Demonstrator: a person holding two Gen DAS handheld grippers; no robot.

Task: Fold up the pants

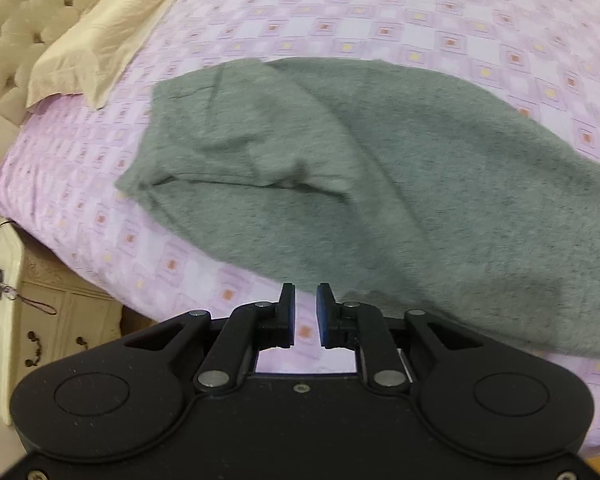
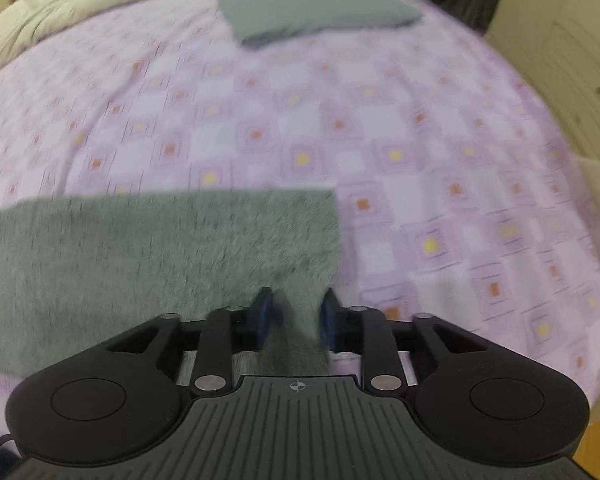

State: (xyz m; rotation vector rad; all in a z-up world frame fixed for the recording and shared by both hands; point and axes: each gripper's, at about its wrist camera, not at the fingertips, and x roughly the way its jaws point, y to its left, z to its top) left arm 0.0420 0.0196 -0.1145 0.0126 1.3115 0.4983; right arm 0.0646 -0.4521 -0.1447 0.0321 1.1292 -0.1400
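Grey fleece pants (image 1: 340,184) lie spread across the purple checked bedsheet (image 1: 380,8), with a folded-over flap at their left end. My left gripper (image 1: 306,304) hovers at the pants' near edge; its jaws stand slightly apart and only sheet shows between them. In the right wrist view the pants (image 2: 160,256) reach from the left edge to a square corner. That corner runs down between the blue pads of my right gripper (image 2: 296,308), which is shut on the cloth. The view is motion-blurred.
A folded grey garment (image 2: 316,8) lies at the bed's far side. A beige pillow (image 1: 96,36) and tufted headboard (image 1: 16,12) sit at upper left, a cream nightstand (image 1: 60,320) below the bed edge. A cardboard box (image 2: 560,60) stands on the right.
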